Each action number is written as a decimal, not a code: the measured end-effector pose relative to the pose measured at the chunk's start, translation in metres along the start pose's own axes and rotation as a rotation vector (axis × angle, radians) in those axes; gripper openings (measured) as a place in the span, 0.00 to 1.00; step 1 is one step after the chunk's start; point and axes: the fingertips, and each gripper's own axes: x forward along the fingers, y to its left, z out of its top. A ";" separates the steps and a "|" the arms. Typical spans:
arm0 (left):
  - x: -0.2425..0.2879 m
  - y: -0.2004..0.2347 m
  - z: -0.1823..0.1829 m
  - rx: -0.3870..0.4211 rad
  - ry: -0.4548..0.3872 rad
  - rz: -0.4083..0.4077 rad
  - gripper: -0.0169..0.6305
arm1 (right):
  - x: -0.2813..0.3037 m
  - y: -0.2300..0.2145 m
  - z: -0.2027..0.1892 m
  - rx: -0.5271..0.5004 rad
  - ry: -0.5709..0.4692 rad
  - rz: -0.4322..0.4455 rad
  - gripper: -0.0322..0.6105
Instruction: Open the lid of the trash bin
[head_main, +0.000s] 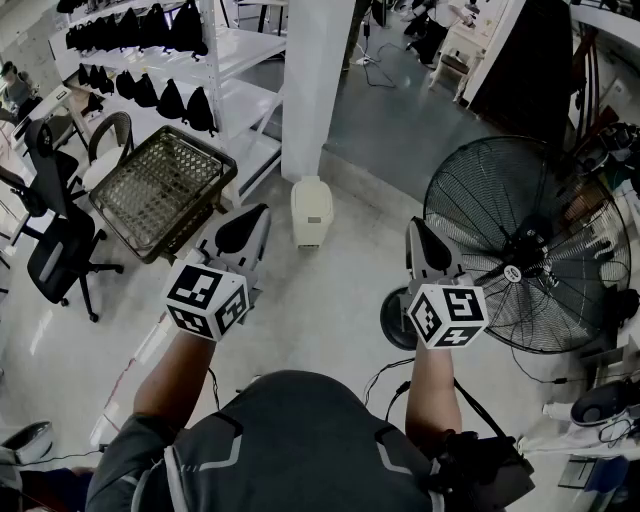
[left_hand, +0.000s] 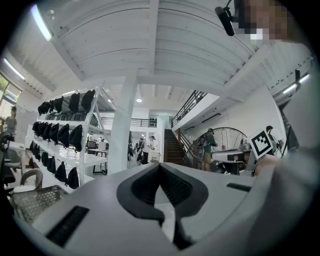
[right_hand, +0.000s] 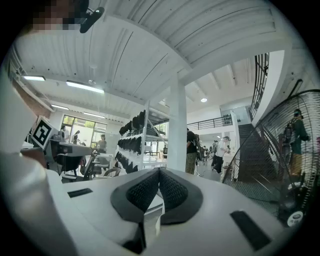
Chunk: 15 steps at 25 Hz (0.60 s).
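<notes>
Boxy cream plastic bin (head_main: 311, 212), rounded lid (head_main: 311, 188) down, stands on the glossy floor (head_main: 330, 310). Left gripper (head_main: 246, 228) and right gripper (head_main: 427, 246): ribbed dark pads (left_hand: 145, 187) pressed together, empty.

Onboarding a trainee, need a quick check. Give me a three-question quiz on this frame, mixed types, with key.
1. True or false: the lid of the trash bin is already open.
2. What does the left hand-held gripper hold? A) a bag B) nothing, jaws together C) a cable
3. What large item stands on the floor at the person's right?
Key: 1 false; 2 B; 3 the fan.
</notes>
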 end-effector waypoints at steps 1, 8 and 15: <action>-0.002 0.001 0.000 -0.001 0.001 0.000 0.04 | -0.001 0.000 -0.001 0.003 0.001 -0.003 0.09; 0.000 0.011 0.001 -0.001 0.007 0.012 0.04 | 0.002 -0.005 0.003 0.009 0.000 -0.017 0.09; -0.001 0.013 0.001 0.006 0.010 0.035 0.04 | -0.002 -0.003 0.005 0.040 -0.020 0.001 0.09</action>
